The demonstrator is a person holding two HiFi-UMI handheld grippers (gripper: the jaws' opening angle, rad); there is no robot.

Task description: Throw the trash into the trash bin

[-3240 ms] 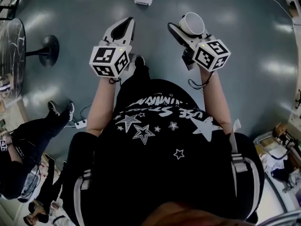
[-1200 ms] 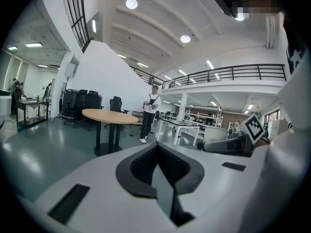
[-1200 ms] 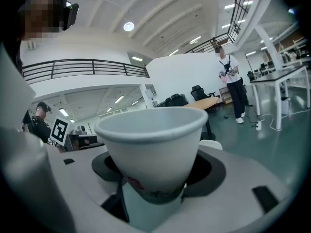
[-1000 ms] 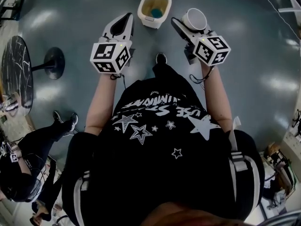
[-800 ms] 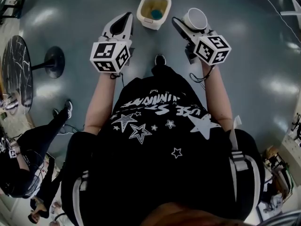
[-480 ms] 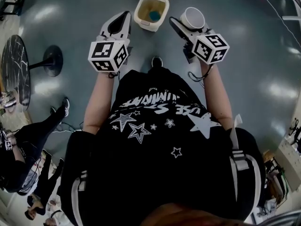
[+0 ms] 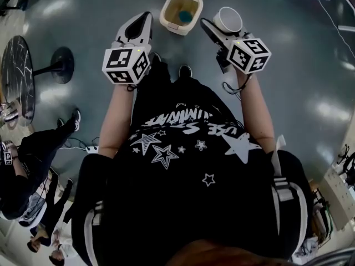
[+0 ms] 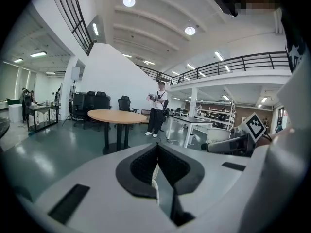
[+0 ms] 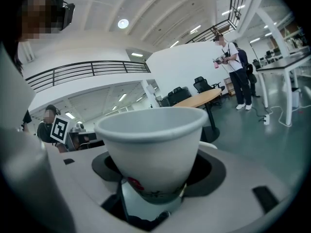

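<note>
A cream trash bin (image 7: 180, 13) with its lid flipped open stands on the grey floor ahead of me, something blue lying inside it. My right gripper (image 7: 215, 31) is shut on a white paper cup (image 7: 228, 20), held upright just right of the bin. In the right gripper view the cup (image 9: 150, 144) fills the space between the jaws of the right gripper (image 9: 150, 200). Left of the bin, my left gripper (image 7: 144, 20) is shut with nothing in it. The black pads of the left gripper (image 8: 158, 171) meet in its own view.
A round dark table on a pedestal (image 7: 15, 73) stands at the left, with a person (image 7: 28, 165) below it and a power strip (image 7: 92, 147) on the floor. A round wooden table (image 8: 116, 116) and a standing person (image 8: 156, 108) lie farther off.
The bin has come into fuller view and closer between the two grippers. Both hands have moved forward a little; the cup stays gripped in the right gripper.
</note>
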